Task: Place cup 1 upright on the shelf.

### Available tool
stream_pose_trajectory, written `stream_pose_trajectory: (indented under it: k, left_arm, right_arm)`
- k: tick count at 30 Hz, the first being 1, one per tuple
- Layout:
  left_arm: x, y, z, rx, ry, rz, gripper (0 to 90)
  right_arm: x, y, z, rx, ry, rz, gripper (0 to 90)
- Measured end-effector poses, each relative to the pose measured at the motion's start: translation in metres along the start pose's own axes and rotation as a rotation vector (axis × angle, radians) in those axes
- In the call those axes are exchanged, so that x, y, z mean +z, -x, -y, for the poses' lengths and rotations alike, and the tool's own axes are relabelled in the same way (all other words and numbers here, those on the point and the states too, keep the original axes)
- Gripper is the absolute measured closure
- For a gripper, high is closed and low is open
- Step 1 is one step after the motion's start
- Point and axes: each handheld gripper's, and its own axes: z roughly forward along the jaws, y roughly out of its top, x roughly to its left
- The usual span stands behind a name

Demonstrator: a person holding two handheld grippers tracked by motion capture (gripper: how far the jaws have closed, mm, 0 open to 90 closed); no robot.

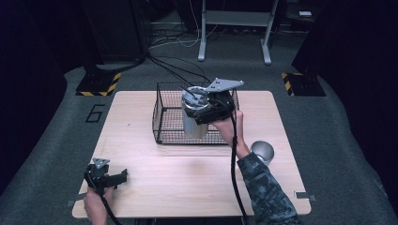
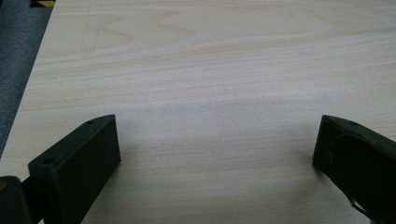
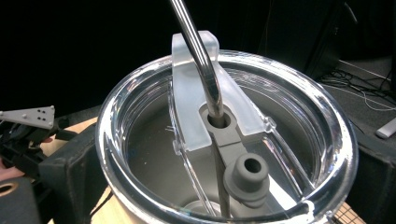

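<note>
— Where's the tumbler (image 1: pixel 195 117)?
— Lifted over the wire basket (image 1: pixel 165 123), right gripper (image 1: pixel 212 108) clamped around its upper body near the clear lid (image 3: pixel 224 140).
— Handling?
— Rigid steel, probably slick; grip the wall, not the straw (image 3: pixel 198 51).
— Left gripper (image 1: pixel 109 176)?
— Spread wide, idle above the table (image 2: pixel 224 70).

Grey carpet floor (image 1: pixel 51 122); pale wooden table (image 1: pixel 141 154) centre; grey metal frame legs (image 1: pixel 202 42) at 12 o'clock; hazard-striped plates (image 1: pixel 98 84) at 10 and 2.

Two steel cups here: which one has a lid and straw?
The tall tumbler held by the right gripper over the wire basket. The small cup on the table by the right forearm is open-topped.
</note>
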Motion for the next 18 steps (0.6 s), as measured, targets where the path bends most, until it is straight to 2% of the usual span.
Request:
stream_pose_trajectory:
  k: [9, 18]
  left_arm:
    - [0.0, 0.0, 0.0, 0.001, -0.002, -0.001, 0.4]
    - [0.0, 0.0, 0.0, 0.002, -0.002, 0.0, 0.4]
  right_arm:
    - [0.021, 0.002, -0.009, -0.007, -0.009, 0.02, 3.4]
    - [0.048, 0.006, -0.012, 0.009, -0.024, 0.027, 3.3]
